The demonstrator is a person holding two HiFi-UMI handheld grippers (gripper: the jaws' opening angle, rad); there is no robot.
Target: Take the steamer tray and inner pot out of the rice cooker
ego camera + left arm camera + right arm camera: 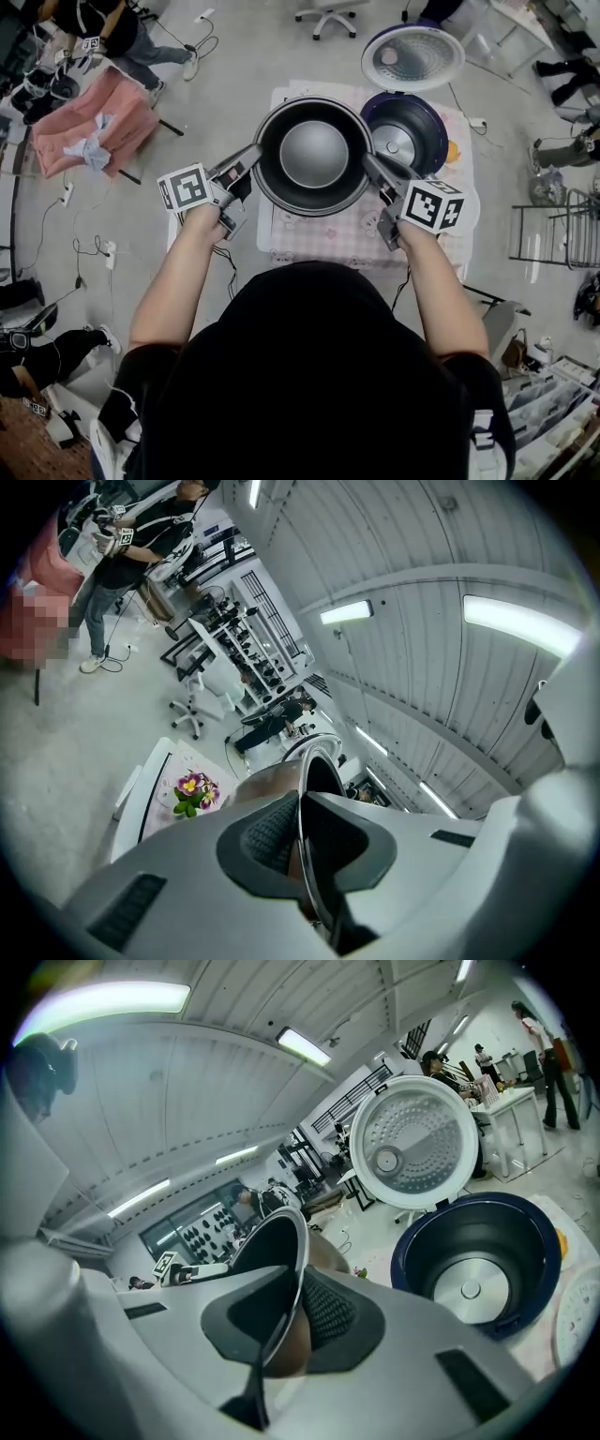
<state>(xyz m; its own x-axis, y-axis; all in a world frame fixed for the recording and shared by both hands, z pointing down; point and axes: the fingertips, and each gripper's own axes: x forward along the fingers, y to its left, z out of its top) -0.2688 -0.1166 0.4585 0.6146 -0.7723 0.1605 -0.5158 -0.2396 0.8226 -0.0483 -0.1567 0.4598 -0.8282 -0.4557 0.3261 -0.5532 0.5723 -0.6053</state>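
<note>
The cooker [405, 131] stands on the table [328, 246], at its right rear part. The lid [412, 56] stands open behind the cooker. The pot [314, 155] is out of the cooker, just left of it, over the table. The right gripper [368, 161] grips the pot's rim on the side nearest the cooker, and the left gripper [255, 152] grips the far side. A draped chair [94, 127] stands well left of the cooker.
</note>
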